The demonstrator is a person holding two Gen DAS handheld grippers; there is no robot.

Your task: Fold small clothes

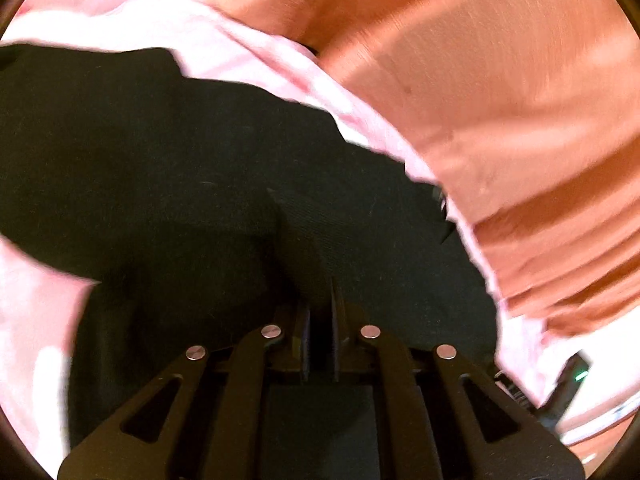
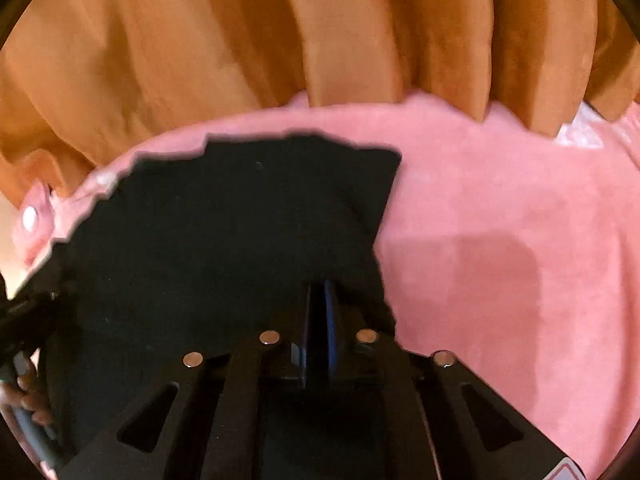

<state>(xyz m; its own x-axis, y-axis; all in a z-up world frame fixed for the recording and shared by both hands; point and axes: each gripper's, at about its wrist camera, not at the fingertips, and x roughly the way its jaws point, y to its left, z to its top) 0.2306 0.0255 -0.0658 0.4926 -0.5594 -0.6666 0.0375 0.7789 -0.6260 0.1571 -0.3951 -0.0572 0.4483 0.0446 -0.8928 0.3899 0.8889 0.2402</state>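
Mid-fold. Left tool (image 1: 320, 300) and right tool (image 2: 318, 300), jaws nearly closed, each pinch the black garment (image 2: 224, 232), which spreads toward 10 o'clock over the pink surface (image 2: 500, 220). Judged partly folded; final folds remain.

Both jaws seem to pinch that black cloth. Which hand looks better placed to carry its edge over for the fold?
Probably the right gripper: it grips the black cloth at its side edge, with open pink cover beside it. The left gripper pinches a ridge further in.
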